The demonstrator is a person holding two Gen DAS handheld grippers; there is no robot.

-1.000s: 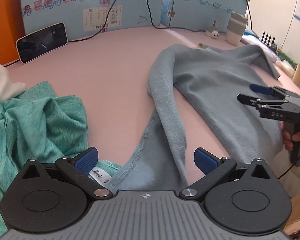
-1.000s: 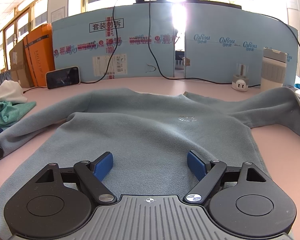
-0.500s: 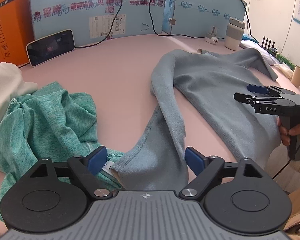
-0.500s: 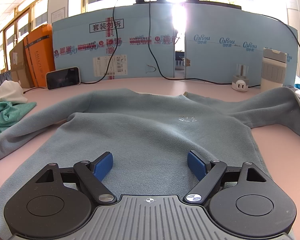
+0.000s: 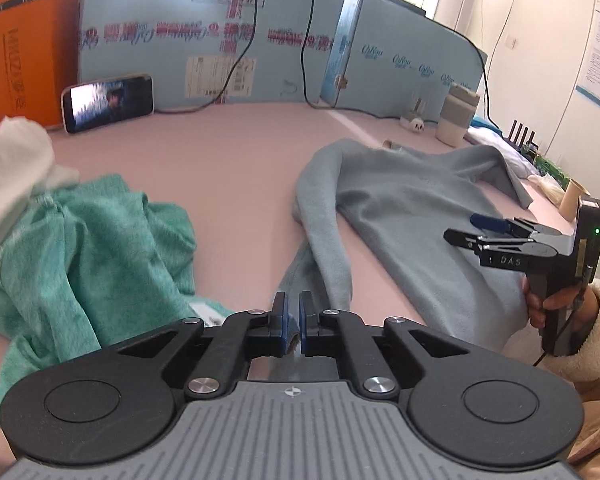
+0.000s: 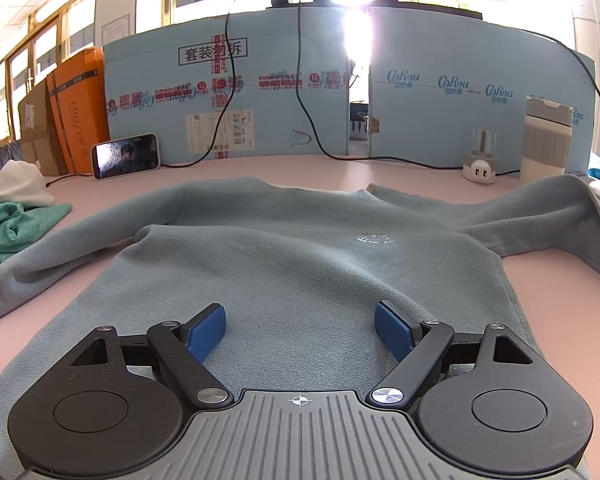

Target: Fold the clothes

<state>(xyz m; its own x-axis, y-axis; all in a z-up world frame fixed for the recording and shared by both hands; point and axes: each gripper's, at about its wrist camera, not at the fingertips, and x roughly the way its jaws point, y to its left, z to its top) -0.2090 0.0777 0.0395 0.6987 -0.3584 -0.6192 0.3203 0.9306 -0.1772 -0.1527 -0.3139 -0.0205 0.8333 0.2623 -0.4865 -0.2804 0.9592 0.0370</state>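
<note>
Leftmost, the green garment [image 5: 80, 248] lies bunched, out of play. Your left gripper [image 5: 293, 322], open a moment ago, has now closed its jaws on the cuff of the grey sweater [image 6: 300, 264], which lies spread on the pink table [image 5: 228, 152]. So the sleeve fold can start. Your right gripper [image 6: 300, 334] hovers over the hem, jaws apart.

Grey-blue fleece sweater's cuff [image 5: 296, 340]: hidden between left tongs [image 5: 293, 322]. Crumpled green knit garment [image 6: 4, 228]: cut off by edge.
</note>
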